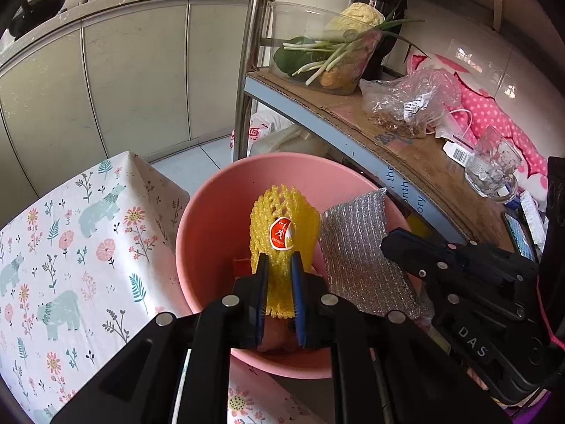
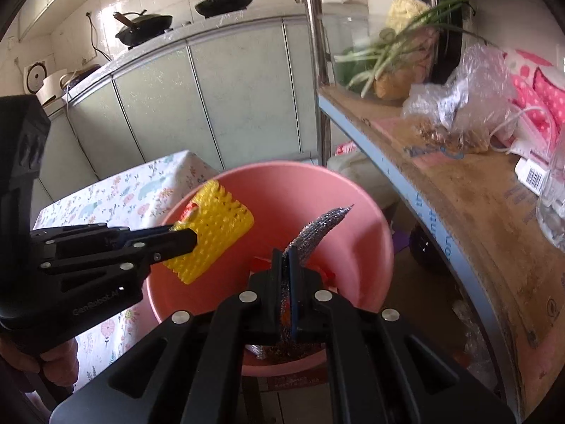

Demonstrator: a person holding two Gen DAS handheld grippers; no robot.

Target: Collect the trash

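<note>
The left wrist view looked straight down the left hand-held gripper (image 1: 280,268), whose blue-padded fingers (image 1: 262,282) pinched the lower end of a yellow foam fruit net (image 1: 282,222). From there the net showed its broad face and a red-and-white sticker (image 1: 281,235), its long axis running toward twelve o'clock above the pink bin (image 1: 197,247). The right wrist view gave the same net (image 2: 215,226) side-on instead: a flat slab tilted toward two o'clock, sticking out past the tip of the left hand-held gripper (image 2: 183,240), with the person's hand (image 2: 56,360) around the handle at eight o'clock, something the left camera never caught.

The right hand-held gripper (image 2: 286,272) was pressed together on a silver bubble-foil sheet (image 2: 317,228). In its own view the sheet appeared edge-on, a thin curved strip pointing toward one o'clock over the bin (image 2: 353,212). The left view showed what that hid: the sheet (image 1: 356,247) was a wide rectangle, held at its lower right by the right hand-held gripper (image 1: 392,243), at three o'clock from the net and just beside it.

Both pieces hung over the bin's mouth, which stood between the floral-clothed worktop (image 1: 70,247) and the cardboard-lined shelf (image 1: 423,162).
</note>
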